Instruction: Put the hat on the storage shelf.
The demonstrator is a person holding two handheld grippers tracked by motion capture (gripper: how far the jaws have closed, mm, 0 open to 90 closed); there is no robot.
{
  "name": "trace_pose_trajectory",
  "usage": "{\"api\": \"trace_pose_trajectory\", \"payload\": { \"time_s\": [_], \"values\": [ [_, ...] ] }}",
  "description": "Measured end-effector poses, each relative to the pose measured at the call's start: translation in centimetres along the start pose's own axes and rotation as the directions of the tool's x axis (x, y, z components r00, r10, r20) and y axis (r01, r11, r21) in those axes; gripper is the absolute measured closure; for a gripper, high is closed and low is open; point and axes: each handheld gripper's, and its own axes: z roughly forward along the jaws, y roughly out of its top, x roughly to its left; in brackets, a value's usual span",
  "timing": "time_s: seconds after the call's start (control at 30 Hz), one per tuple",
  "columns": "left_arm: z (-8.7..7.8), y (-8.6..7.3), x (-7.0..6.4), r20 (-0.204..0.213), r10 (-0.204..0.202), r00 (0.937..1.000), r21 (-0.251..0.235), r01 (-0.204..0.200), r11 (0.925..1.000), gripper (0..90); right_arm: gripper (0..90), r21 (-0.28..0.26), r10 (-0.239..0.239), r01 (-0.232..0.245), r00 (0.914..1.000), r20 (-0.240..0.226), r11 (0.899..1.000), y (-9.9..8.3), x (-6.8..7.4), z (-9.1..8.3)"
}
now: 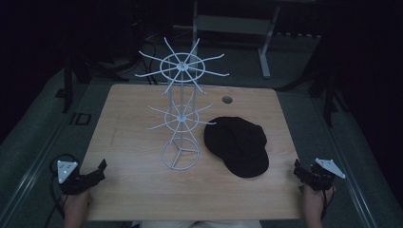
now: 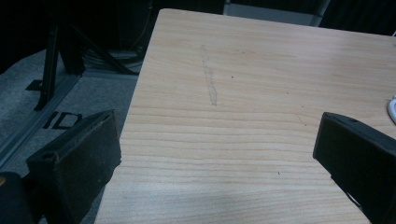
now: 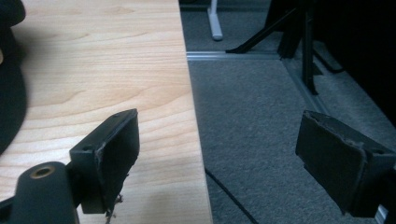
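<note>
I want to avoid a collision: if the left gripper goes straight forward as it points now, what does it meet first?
Probably nothing soon: ahead of the left gripper lies bare table; the white rack seems off to its right.

A dim lab: wooden table (image 1: 142, 190), grey carpet (image 3: 261, 116), black stands (image 1: 69, 80).

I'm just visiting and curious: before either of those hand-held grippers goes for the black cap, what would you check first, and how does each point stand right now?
1. Left gripper open and empty: ok; jaws stand wide apart in the left gripper view.
2. Right gripper open and empty: ok.
3. Black cap free to grasp: ok; it lies flat on the table, nothing on it.
4. White wire rack upright: ok.
5. Rack hooks free: ok; nothing hangs on them.
6. Cap clear of the rack: cannot tell; a lower hook ends right at the cap's edge.
</note>
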Motion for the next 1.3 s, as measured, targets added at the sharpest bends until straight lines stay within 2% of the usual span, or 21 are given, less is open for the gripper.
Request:
{"api": "trace_pose_trajectory", "payload": {
  "time_s": [0.07, 0.1, 0.13, 0.2, 0.37, 0.53, 0.6, 0.67, 0.7, 0.73, 0.83, 0.87, 0.93, 1.0, 1.03, 1.13, 1.17, 1.23, 1.3],
  "values": [
    [0.0, 0.0, 0.0, -0.001, 0.001, 1.0000, 0.000, -0.001, 1.0000, 1.4, 13.4, 0.006, 0.002, -0.002, 0.9999, -0.010, 1.000, 0.0, 0.0, 0.0],
    [0.0, 0.0, 0.0, -0.002, 0.002, 1.0000, 0.000, -0.002, 1.0000, 1.4, 13.4, 0.006, -0.002, 0.002, 0.9984, -0.057, 1.000, 0.1, -0.1, 0.1],
    [0.0, 0.0, 0.0, -0.002, 0.002, 1.0000, 0.000, -0.002, 1.0000, 1.4, 13.4, 0.006, -0.002, 0.002, 0.9984, -0.057, 1.000, 0.1, -0.1, 0.1],
    [0.0, 0.0, 0.0, -0.002, 0.003, 1.0000, 0.000, -0.003, 1.0000, 1.4, 13.4, 0.014, -0.008, 0.009, 0.9955, -0.094, 1.000, 0.4, -0.1, 0.2],
    [0.0, 0.0, -0.1, -0.003, 0.006, 1.0000, -0.001, -0.006, 1.0000, 1.5, 13.9, 0.020, 0.005, -0.002, 0.9915, -0.130, 1.000, 1.6, 0.1, -0.1],
    [0.0, 0.0, 0.0, -0.003, 0.005, 1.0000, 0.001, -0.005, 1.0000, 1.4, 14.3, 0.033, -0.030, 0.036, 0.9865, -0.161, 0.999, 2.8, 1.0, -0.4],
    [0.0, 0.0, 0.0, -0.002, 0.005, 1.0000, 0.002, -0.005, 1.0000, 1.5, 14.2, 0.023, -0.043, 0.048, 0.9824, -0.182, 0.999, 3.4, 1.4, -0.6],
    [0.0, 0.0, 0.0, -0.003, 0.005, 1.0000, 0.002, -0.005, 1.0000, 1.4, 14.2, 0.011, -0.044, 0.048, 0.9744, -0.221, 0.999, 4.2, 1.9, -0.7],
    [0.0, 0.0, 0.0, -0.003, 0.005, 1.0000, 0.002, -0.005, 1.0000, 1.4, 14.2, 0.011, -0.044, 0.048, 0.9744, -0.221, 0.999, 4.2, 1.9, -0.7],
    [0.0, 0.0, 0.0, -0.002, 0.006, 1.0000, 0.002, -0.006, 1.0000, 1.4, 14.1, 0.014, -0.049, 0.054, 0.9650, -0.258, 0.998, 4.9, 2.4, -0.6],
    [0.0, 0.0, 0.0, -0.002, 0.005, 1.0000, 0.002, -0.005, 1.0000, 1.4, 13.6, 0.010, -0.065, 0.070, 0.9545, -0.291, 0.997, 5.7, 3.4, -0.4],
    [0.0, 0.0, 0.0, -0.002, 0.005, 1.0000, 0.002, -0.005, 1.0000, 1.4, 13.6, 0.010, -0.065, 0.070, 0.9545, -0.291, 0.997, 5.7, 3.4, -0.4],
    [0.0, 0.0, 0.0, -0.002, 0.006, 1.0000, 0.003, -0.006, 1.0000, 1.4, 13.6, 0.004, -0.089, 0.095, 0.9442, -0.317, 0.995, 6.3, 4.6, -0.3],
    [0.0, 0.0, 0.0, -0.002, 0.005, 1.0000, 0.002, -0.005, 1.0000, 1.4, 13.6, -0.001, -0.093, 0.098, 0.9373, -0.336, 0.995, 6.6, 5.3, -0.3],
    [0.0, 0.0, 0.0, -0.002, 0.005, 1.0000, 0.003, -0.005, 1.0000, 1.4, 13.6, -0.005, -0.095, 0.100, 0.9312, -0.352, 0.995, 6.9, 5.9, -0.2],
    [0.0, 0.0, 0.0, -0.001, 0.004, 1.0000, 0.002, -0.004, 1.0000, 1.4, 13.7, -0.015, -0.118, 0.121, 0.9230, -0.366, 0.993, 7.6, 7.1, -0.1],
    [0.0, 0.0, 0.0, 0.000, 0.006, 1.0000, 0.003, -0.006, 1.0000, 1.4, 13.7, -0.020, -0.122, 0.123, 0.9181, -0.377, 0.992, 7.8, 7.5, 0.0],
    [0.0, 0.0, 0.0, 0.000, 0.003, 1.0000, 0.003, -0.003, 1.0000, 1.5, 13.6, -0.022, -0.137, 0.141, 0.9021, -0.409, 0.990, 8.3, 8.4, 0.2],
    [0.0, 0.0, 0.0, 0.000, 0.005, 1.0000, 0.004, -0.005, 1.0000, 1.4, 13.5, -0.022, -0.172, 0.180, 0.8872, -0.428, 0.983, 8.9, 9.5, 0.5]
  ]
}}
